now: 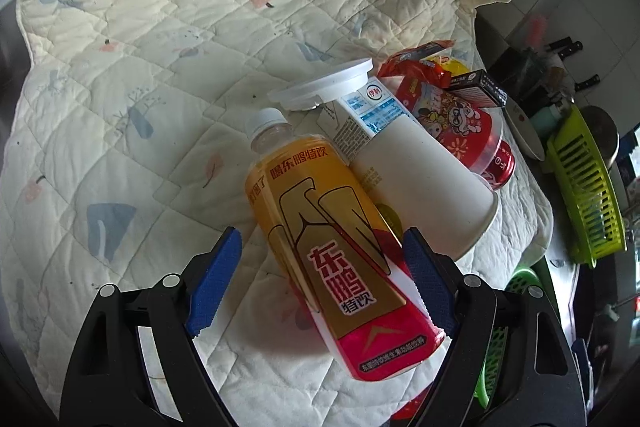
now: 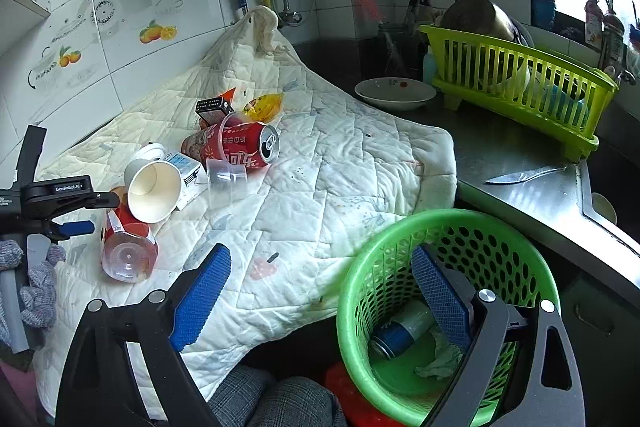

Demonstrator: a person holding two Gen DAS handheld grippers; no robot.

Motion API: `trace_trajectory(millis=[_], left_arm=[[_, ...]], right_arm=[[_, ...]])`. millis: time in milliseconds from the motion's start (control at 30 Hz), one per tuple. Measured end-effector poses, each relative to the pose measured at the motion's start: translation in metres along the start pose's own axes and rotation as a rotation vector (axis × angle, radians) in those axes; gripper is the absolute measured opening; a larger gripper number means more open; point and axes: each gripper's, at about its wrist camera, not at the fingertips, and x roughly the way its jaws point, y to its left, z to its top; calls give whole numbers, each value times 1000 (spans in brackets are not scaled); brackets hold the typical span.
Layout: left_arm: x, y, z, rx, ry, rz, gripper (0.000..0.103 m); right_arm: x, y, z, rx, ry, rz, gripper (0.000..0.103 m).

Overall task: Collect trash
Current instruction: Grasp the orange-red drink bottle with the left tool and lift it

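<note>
A gold and red drink bottle (image 1: 332,243) lies on the quilted cloth (image 1: 160,75), its lower half between the fingers of my open left gripper (image 1: 320,283); the jaws stand wide, not touching it. Beside it lie a white paper cup (image 1: 424,183), a milk carton (image 1: 368,115), a white lid (image 1: 320,83), a red cola can (image 1: 500,163), wrappers and a small black box. In the right wrist view the bottle (image 2: 128,247), cup (image 2: 154,191) and can (image 2: 248,147) lie left of centre. My right gripper (image 2: 320,291) is open and empty over the green bin's rim (image 2: 440,223).
The green bin holds a blue can (image 2: 394,337) and crumpled paper. On the steel counter stand a lime dish rack (image 2: 520,83), a white bowl (image 2: 394,93) and a knife (image 2: 524,175). Knives stand by the tiled wall behind.
</note>
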Motion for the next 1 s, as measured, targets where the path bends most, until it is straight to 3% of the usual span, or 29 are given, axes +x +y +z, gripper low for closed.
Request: trace_trajectory(millis=[1000], left_arm=[[40,-11,-5,-82,106,-96,86]], right_arm=[[19,3,-2,-3,39,7,89]])
